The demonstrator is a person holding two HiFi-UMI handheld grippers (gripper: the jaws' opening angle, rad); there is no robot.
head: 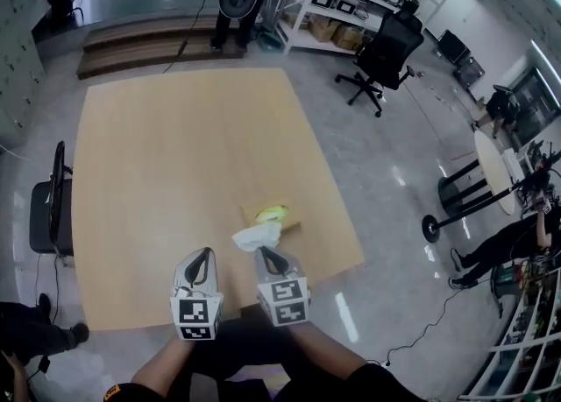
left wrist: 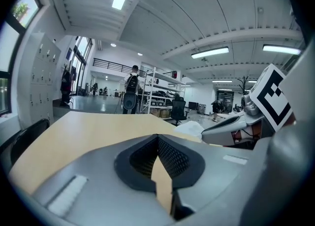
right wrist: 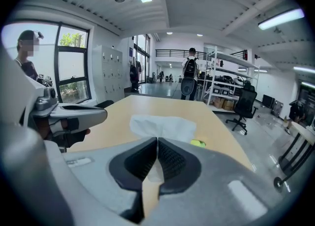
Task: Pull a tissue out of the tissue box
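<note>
The pale wooden tabletop [head: 175,164] fills most of the head view, with grey polished floor around it and a black office chair [head: 386,50] standing well beyond its far corner. A dark seat [head: 48,208] is tucked against its left edge.

Both grippers are held over the near edge, side by side and close together. The left gripper [head: 204,254] has its jaws brought together at the tips (only a thin sliver of tabletop shows through lower down), and nothing is caught between them. The right gripper [head: 266,253] sits just right of it, its jaws pinched tight on the tissue.

The tissue box [head: 273,215] rests on the tabletop near the right front corner, just beyond the right gripper. It is a small brownish box with a yellow-green top.

The tissue [head: 257,236] is a crumpled white sheet, fanning out from the right jaws toward the near side of the box and lifted off the tabletop. In the right gripper view it hides most of the box, so whether its far end is in the slot cannot be told.
</note>
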